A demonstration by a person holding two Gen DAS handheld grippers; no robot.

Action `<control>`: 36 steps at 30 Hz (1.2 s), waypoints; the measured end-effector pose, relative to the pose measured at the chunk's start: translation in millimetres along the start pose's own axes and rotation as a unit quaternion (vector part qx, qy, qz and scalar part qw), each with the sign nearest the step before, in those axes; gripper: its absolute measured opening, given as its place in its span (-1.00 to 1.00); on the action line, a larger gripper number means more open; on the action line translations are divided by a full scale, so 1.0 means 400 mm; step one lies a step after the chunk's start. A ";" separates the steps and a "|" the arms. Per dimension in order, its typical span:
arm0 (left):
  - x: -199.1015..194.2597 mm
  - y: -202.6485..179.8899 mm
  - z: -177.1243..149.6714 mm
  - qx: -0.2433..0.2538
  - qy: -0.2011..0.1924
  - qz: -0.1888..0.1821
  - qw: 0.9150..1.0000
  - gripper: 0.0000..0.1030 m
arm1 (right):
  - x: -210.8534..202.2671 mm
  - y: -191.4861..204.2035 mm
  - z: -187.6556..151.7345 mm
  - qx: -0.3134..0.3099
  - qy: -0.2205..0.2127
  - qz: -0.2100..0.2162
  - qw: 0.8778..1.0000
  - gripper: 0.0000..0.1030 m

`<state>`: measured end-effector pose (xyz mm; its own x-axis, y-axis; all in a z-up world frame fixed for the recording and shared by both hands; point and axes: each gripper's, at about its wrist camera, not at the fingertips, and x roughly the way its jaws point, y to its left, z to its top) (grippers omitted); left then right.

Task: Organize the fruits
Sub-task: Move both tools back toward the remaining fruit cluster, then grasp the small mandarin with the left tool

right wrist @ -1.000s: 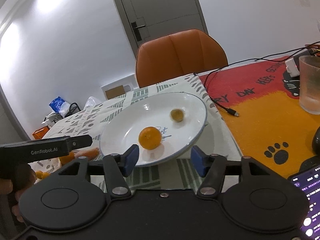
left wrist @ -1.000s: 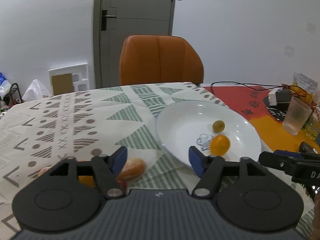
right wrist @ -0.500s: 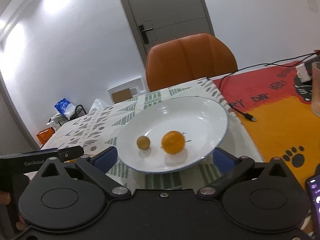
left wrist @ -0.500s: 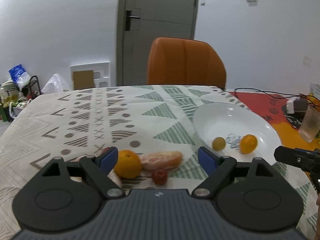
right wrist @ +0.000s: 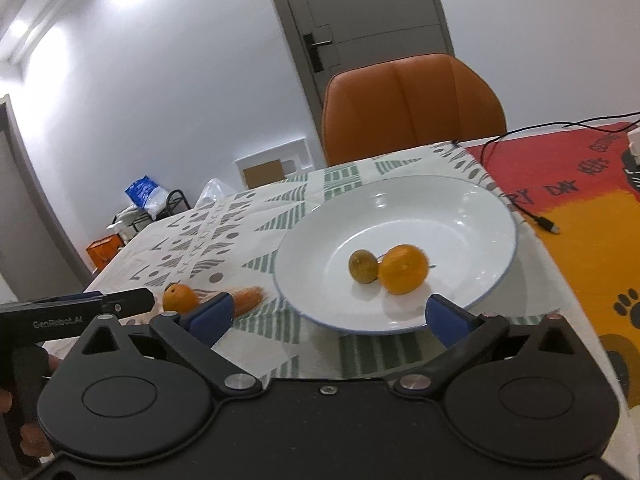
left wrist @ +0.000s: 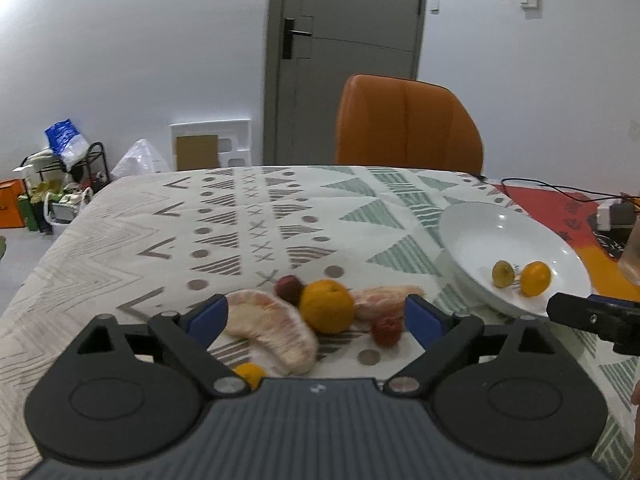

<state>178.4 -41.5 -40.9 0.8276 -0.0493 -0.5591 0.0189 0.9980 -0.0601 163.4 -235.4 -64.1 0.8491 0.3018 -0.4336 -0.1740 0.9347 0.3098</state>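
My left gripper (left wrist: 316,317) hovers low over loose fruit on the patterned cloth, its jaws opening with nothing pressed between them. Before it lie an orange (left wrist: 326,306), two peeled pomelo segments (left wrist: 272,332) (left wrist: 384,300), two small red fruits (left wrist: 386,330) (left wrist: 289,288) and a tiny orange (left wrist: 248,374). The white plate (right wrist: 500,216) holds a small orange (right wrist: 402,269) touching an olive-coloured fruit (right wrist: 363,266). My right gripper (right wrist: 328,316) stands open at the plate's near rim, holding nothing. In the left wrist view the plate (left wrist: 480,216) sits to the right.
An orange chair (left wrist: 408,124) stands behind the table. A red and orange mat (right wrist: 592,208) with a black cable (right wrist: 536,216) lies right of the plate. A translucent cup (left wrist: 632,252) is at the far right. Bags and boxes (left wrist: 52,184) clutter the floor at left.
The left view swung from the plate to the loose fruit, and its jaws spread wider. The right jaws opened wide; the small orange now rests beside the olive fruit.
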 end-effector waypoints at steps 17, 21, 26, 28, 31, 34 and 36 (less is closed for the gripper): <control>-0.039 0.118 -0.059 -0.035 0.025 0.002 0.999 0.89 | 0.045 0.102 -0.018 -0.036 0.019 0.051 0.998 1.00; -0.045 0.128 -0.067 -0.036 0.021 0.001 0.999 0.86 | 0.054 0.116 -0.020 -0.043 0.028 0.065 0.997 1.00; -0.049 0.144 -0.076 -0.045 0.015 -0.004 0.999 0.77 | 0.066 0.138 -0.028 -0.058 0.037 0.072 0.995 1.00; -0.048 0.147 -0.079 -0.046 0.016 -0.005 0.999 0.63 | 0.069 0.146 -0.030 -0.063 0.039 0.073 0.995 0.98; -0.040 0.150 -0.087 -0.052 0.022 -0.008 0.998 0.37 | 0.076 0.151 -0.032 -0.066 0.045 0.075 0.994 0.88; -0.032 0.154 -0.094 -0.059 0.028 -0.011 0.998 0.11 | 0.084 0.156 -0.038 -0.069 0.053 0.078 0.993 0.77; -0.031 0.156 -0.097 -0.062 0.028 -0.013 0.998 0.03 | 0.089 0.158 -0.041 -0.070 0.059 0.081 0.993 0.68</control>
<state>147.6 19.9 -69.9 0.7952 -0.0809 -0.6009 -0.0324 0.9840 -0.1754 174.4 -162.7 -73.8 0.7414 0.4624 -0.4863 -0.3779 0.8865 0.2669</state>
